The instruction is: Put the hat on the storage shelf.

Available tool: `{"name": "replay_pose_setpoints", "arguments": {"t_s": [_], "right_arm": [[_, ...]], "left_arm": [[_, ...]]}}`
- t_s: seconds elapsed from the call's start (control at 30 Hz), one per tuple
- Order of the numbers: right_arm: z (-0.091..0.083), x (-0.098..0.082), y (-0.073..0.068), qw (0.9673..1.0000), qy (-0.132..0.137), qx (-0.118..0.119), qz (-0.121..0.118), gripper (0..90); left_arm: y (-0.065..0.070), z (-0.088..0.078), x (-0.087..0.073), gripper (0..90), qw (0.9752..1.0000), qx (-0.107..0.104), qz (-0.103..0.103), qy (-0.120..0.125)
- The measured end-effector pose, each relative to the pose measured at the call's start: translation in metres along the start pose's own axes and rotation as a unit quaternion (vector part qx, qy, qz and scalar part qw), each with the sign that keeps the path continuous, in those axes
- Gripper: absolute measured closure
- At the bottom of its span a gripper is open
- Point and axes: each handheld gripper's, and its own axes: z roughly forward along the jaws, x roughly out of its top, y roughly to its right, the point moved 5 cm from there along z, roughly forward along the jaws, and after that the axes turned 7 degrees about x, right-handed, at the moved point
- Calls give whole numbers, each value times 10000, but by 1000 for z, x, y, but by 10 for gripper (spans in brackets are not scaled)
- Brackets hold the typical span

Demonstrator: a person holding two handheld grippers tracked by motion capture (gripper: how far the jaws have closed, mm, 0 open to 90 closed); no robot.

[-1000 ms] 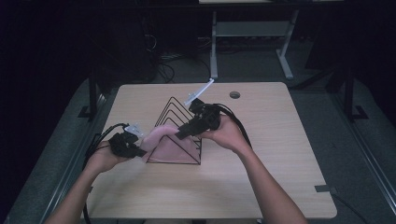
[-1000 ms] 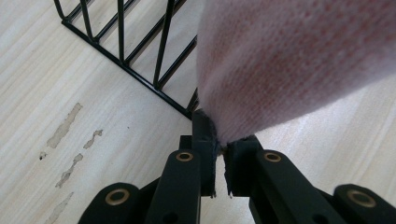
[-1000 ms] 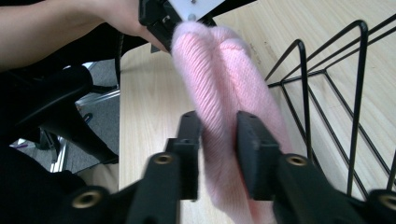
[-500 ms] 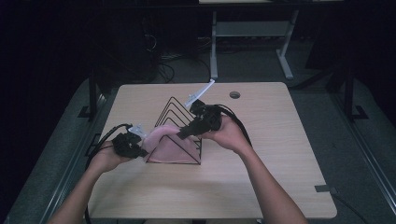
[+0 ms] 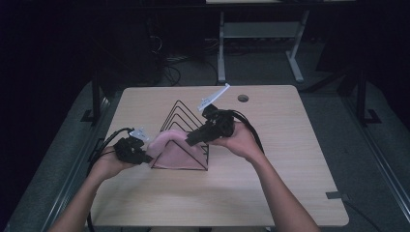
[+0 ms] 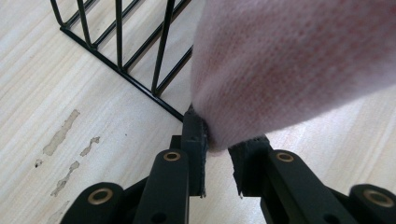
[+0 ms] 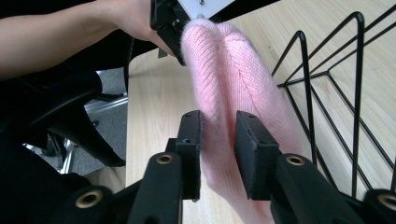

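Note:
A pink knit cloth lies stretched along the front of a black wire rack at the middle of the table. My left gripper is shut on the cloth's left end; its jaws pinch the cloth's edge beside the rack's base. My right gripper is shut on the cloth's upper fold, one jaw on each side, with the rack's wires just to its right. The left gripper holds the cloth's far end in the right gripper view.
The wooden table has a round cable hole at the back right and a grey tape piece near the right edge. A desk frame stands on the dark floor behind the table.

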Motion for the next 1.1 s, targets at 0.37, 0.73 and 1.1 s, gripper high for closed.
{"name": "replay_pose_setpoints", "arguments": {"t_s": [0.37,0.73,1.1], "right_arm": [[-8,-10,-2,9998,-58,-164,32,724],[-14,-12,-4,9998,7,-193,96,732],[-22,-15,-3,9994,18,-311,167,671]], "left_arm": [[4,-3,0,762,10000,-26,8,19],[3,-9,2,733,10000,-32,66,34],[5,-20,3,709,9998,-85,100,143]]}}
